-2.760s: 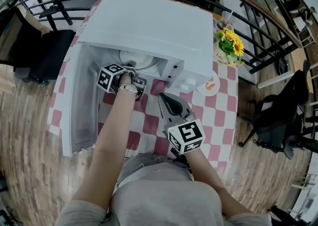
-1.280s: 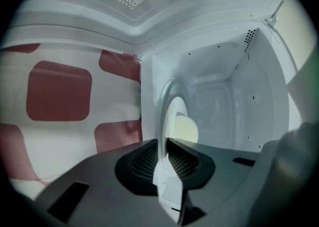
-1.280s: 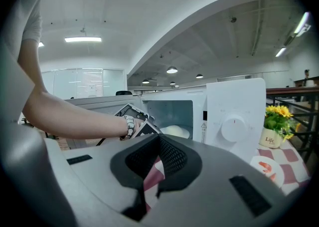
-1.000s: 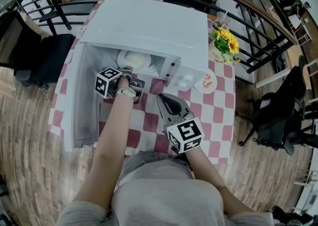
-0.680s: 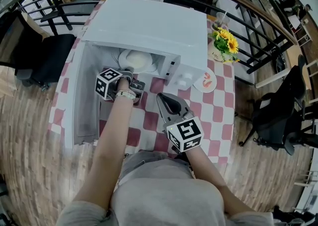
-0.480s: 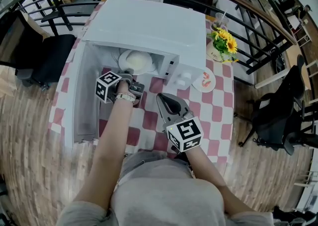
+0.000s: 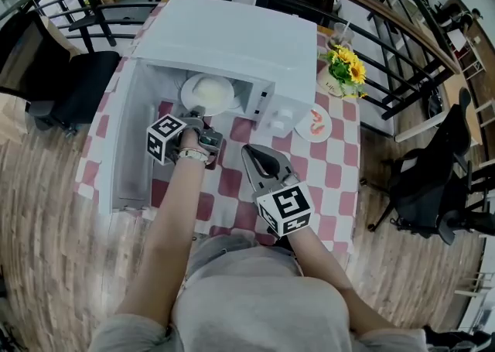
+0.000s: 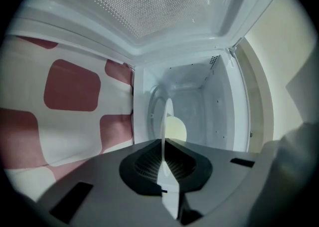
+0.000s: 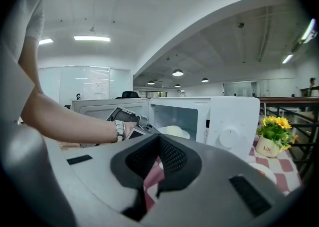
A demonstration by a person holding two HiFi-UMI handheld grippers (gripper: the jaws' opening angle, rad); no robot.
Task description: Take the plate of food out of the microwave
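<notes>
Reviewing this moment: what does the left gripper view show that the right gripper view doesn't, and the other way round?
Only the left gripper view: the left tongs shut on the rim of the plate, seen edge-on, and the fine dot pattern on the door.
Only the right gripper view: the right tongs, shut with nothing between them, the dial, the flowers, the person's forearm and the ceiling lights.
Both: the microwave, the food on the plate, and the checked tablecloth.
</notes>
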